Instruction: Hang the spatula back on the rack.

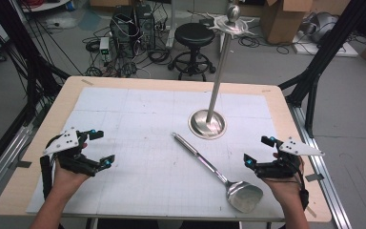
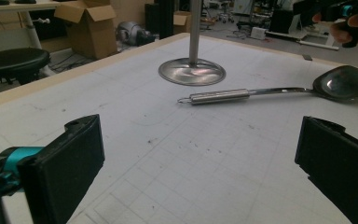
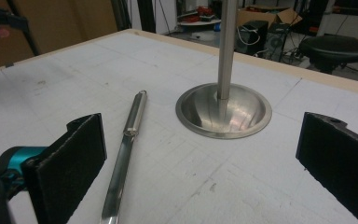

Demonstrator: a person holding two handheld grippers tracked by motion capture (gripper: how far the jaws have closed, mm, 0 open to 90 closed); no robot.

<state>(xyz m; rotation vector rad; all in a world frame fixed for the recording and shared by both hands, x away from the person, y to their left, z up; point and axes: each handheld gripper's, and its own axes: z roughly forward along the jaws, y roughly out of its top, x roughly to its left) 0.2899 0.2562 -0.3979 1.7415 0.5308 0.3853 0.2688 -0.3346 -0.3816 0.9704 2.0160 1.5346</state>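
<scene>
Both grippers: left gripper (image 1: 100, 148) | right gripper (image 1: 258, 151) | fingers wide apart, empty

Left gripper (image 1: 99, 148) and right gripper (image 1: 259, 151): jaws spread wide, empty, held low, well apart.

No text, label or number can be read

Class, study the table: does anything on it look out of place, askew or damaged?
Nothing stands out. The metal spatula lies flat and diagonal on the grid mat, clear of the upright stand. Nothing looks spilled or broken. The left gripper and right gripper are open, holding nothing.
</scene>
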